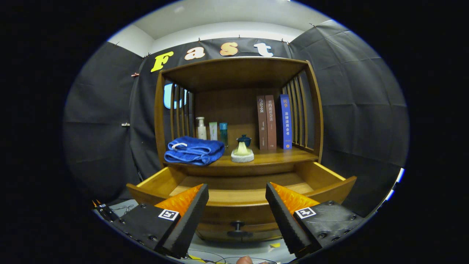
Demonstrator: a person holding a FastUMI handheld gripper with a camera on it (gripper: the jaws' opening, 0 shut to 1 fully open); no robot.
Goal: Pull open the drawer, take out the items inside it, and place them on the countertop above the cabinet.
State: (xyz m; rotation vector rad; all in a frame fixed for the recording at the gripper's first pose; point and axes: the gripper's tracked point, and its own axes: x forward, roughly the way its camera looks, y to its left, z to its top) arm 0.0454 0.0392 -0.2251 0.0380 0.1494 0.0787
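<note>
claw (237,205) spread wide, nothing between the two fingers (190,216), hanging just in front of the drawer (242,190). drawer pulled open, sticking out toward the near side from the wooden cabinet (238,110). drawer inside looks bare wood where visible; the near part of its floor is hidden behind the front panel. dark round knob (238,224) on the drawer front sits between the fingertips, a bit lower than them.

bench (271,157) above the drawer carries: folded blue towel (194,150) on the left, near edge; small pale cone-shaped item on a round white base (242,152) at the middle, just right of the towel; dark teal lidded cup (243,140) right behind it. at the far left back, a white pump bottle (200,128), a pale green tube (213,131) and a teal bottle (223,132) in a row. three upright books (273,123) at the far right, two brown and one blue, against the slatted side.

cables (205,255) on the floor below the claw. a fingertip (244,260) pokes in at the very near side.
</note>
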